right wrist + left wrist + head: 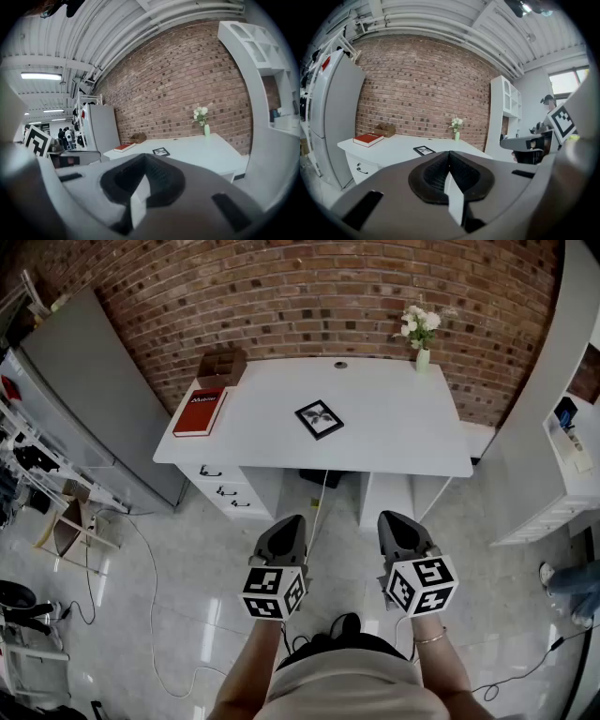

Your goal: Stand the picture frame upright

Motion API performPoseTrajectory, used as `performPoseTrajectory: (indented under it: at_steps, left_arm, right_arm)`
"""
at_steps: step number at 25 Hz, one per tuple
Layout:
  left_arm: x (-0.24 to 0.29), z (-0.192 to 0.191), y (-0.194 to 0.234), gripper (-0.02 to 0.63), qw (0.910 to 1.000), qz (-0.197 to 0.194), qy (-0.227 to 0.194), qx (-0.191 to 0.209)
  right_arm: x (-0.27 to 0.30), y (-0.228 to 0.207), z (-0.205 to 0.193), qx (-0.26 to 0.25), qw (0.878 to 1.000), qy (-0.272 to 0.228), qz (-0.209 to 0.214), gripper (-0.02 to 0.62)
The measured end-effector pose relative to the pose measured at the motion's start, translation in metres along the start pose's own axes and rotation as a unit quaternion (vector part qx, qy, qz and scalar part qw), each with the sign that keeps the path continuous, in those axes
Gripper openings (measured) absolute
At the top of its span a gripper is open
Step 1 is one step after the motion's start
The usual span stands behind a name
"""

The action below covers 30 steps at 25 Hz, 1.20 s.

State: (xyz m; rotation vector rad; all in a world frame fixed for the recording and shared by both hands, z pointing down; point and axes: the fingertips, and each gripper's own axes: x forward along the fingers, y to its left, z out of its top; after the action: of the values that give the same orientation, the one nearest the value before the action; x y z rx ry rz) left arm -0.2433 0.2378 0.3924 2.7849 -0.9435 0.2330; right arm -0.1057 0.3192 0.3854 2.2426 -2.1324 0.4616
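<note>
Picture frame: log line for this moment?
picture frame: flat on desk | left gripper: shut, empty | right gripper: shut, empty | both short of desk

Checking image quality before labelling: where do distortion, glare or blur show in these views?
Head view: fisheye bows the desk edge and brick wall; the glossy floor shows glare. Left gripper view: black round vignette, window washed out, near jaws soft. Right gripper view: same vignette, ceiling light glares, picture frame small but sharp.
</note>
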Motion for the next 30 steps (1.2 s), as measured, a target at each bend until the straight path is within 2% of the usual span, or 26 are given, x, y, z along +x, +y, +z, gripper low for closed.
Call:
performPoseTrajectory:
  at_steps: [7, 14, 20, 25, 30]
  left_arm:
    - [0.012, -0.008, -0.016, -0.008, 1.0, 0.001, 0.007, -0.005]
    - [0.027, -0.003, -0.015, -0.006, 0.9996, 0.029, 0.0, -0.004]
    - [0.041, 0.001, -0.019, 0.084, 0.9993, 0.035, 0.002, -0.014]
    - [0.053, 0.0, -0.017, 0.104, 0.9991, 0.039, 0.013, -0.01]
    - [0.067, -0.005, -0.009, 0.105, 0.9988, 0.041, 0.022, -0.015]
  right_arm:
    - [-0.008, -0.022, -0.002, -0.009, 1.0, -0.01, 0.002, 0.003]
    - [-0.004, -0.044, 0.002, -0.003, 1.0, -0.016, 0.015, 0.007]
    - [-0.004, -0.078, 0.006, 0.019, 1.0, -0.023, 0.002, 0.034]
    - [0.003, -0.094, 0.007, 0.045, 0.999, -0.017, 0.004, 0.087]
    - [0.02, -0.097, 0.004, 0.052, 0.999, -0.008, 0.013, 0.107]
